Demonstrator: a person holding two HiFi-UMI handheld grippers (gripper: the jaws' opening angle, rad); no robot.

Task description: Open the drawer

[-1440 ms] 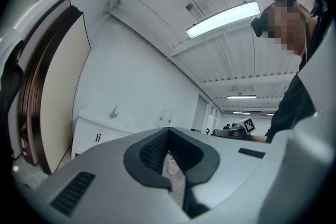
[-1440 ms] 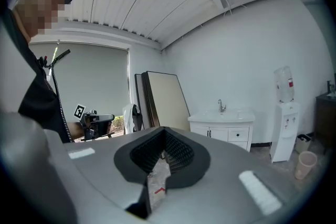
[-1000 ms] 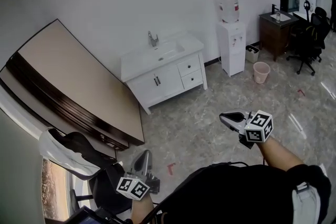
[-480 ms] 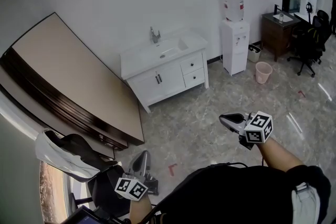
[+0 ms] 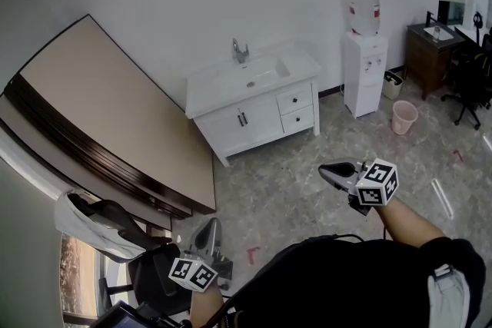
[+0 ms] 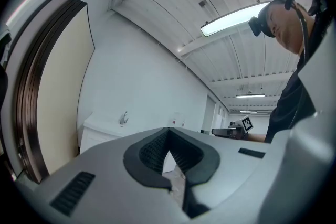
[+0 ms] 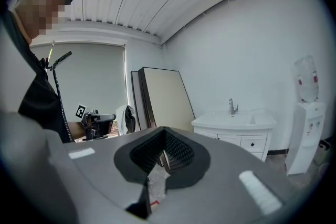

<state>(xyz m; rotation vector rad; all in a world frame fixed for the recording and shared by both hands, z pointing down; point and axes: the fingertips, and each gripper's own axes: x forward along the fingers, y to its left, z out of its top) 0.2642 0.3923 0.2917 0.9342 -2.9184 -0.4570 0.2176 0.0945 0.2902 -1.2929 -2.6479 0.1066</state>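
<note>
Since a second ago the white sink cabinet (image 5: 260, 116) has slid right in my head view. My left claw (image 5: 208, 229) and right claw (image 5: 328, 170) are both pinched narrow, holding nothing. The cabinet's two drawers (image 5: 295, 100) sit closed, well apart from them.

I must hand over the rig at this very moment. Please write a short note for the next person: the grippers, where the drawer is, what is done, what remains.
Left gripper: fingers together, holding nothing, low beside the person.
Right gripper: fingers together, empty, held out above the floor.
White sink cabinet: against the far wall, well away from both grippers. Upper drawer and lower drawer sit at its right side, both closed.
Done: nothing yet.
Left: approach the cabinet, grip one drawer, pull it open.
</note>
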